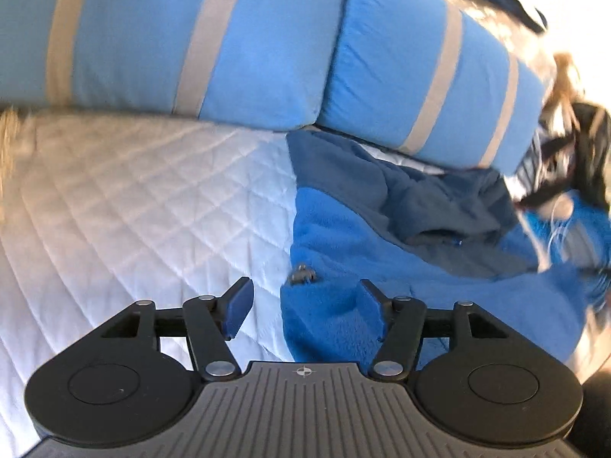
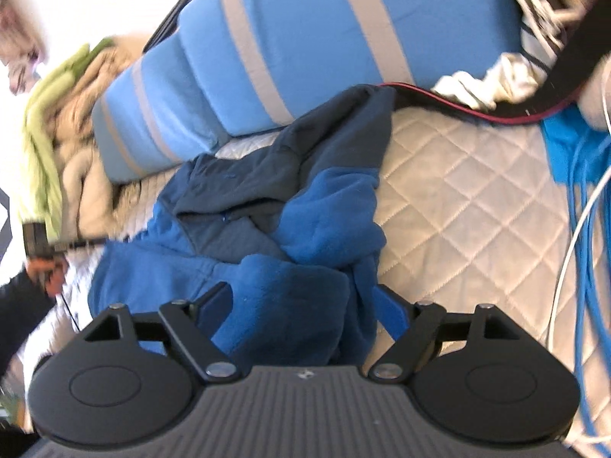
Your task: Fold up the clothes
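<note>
A blue fleece jacket with a darker navy top part lies crumpled on the white quilted mattress. In the left wrist view, my left gripper hovers over the jacket's left edge with its jaws apart; the right fingertip rests over fleece, the left one over the quilt. In the right wrist view, the jacket is bunched up, and a fold of it lies between the wide-apart jaws of my right gripper; the pads do not press on it.
A light blue cushion with grey stripes lies along the back of the mattress. Beige and green bedding is heaped at the left of the right wrist view. Blue and white cables and a dark strap lie at the right.
</note>
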`<state>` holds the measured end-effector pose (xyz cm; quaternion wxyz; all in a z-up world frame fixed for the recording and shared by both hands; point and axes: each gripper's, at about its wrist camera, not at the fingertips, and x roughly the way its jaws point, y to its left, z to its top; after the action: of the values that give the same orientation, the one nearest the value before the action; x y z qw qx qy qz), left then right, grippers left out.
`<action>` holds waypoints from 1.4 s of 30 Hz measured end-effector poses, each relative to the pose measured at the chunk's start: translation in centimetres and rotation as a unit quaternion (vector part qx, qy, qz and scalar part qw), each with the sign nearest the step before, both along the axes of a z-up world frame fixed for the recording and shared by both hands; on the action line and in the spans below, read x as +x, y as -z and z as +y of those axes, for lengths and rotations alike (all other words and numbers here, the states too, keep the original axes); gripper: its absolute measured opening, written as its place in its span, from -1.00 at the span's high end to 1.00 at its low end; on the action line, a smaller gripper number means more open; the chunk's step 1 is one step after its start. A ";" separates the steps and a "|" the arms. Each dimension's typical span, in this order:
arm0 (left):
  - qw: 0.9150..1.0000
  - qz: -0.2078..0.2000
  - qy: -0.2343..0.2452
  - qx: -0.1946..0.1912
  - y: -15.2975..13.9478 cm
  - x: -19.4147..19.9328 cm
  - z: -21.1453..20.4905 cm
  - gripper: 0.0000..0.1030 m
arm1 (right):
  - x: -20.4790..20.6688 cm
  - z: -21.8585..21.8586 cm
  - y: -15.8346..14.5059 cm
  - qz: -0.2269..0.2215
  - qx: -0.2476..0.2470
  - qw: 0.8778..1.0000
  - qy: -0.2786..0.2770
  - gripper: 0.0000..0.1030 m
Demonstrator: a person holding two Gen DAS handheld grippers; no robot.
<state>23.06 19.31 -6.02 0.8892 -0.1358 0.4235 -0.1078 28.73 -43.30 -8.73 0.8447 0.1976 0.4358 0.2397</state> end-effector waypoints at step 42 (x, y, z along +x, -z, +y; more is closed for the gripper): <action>0.997 -0.052 0.030 0.055 0.5 -1.5 -2.4 -0.12 | -6.9 0.0 -1.7 -0.080 0.013 0.996 0.045 0.63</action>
<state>21.57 16.95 -6.57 0.9124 -0.0680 0.3861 -0.1174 21.80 -43.29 -6.99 0.8841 0.2084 0.3545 0.2218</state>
